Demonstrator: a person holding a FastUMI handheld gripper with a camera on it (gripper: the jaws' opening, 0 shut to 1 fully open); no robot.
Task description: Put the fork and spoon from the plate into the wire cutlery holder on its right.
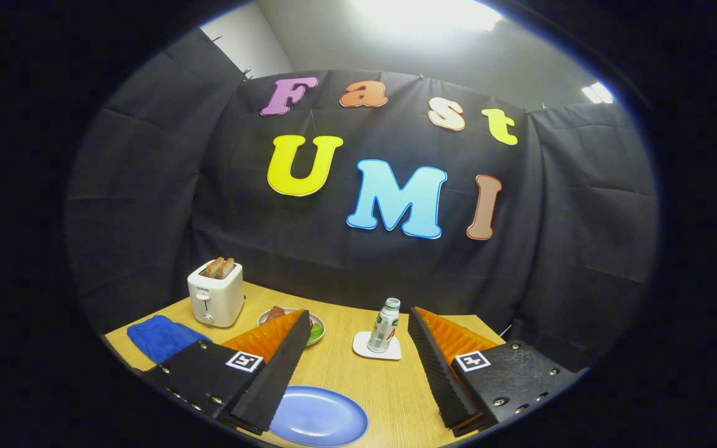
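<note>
Gripper (358,373) is held wide open, nothing gripped. Blue plate (318,415) between fingers is seen bare. Cutlery likely light, stiff, slippery: handle grip advised.

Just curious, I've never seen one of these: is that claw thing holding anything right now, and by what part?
Nothing is held: the gripper is open, with only bare table between its fingers.

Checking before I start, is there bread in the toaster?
Yes, slices of bread stick up from the toaster.
</note>
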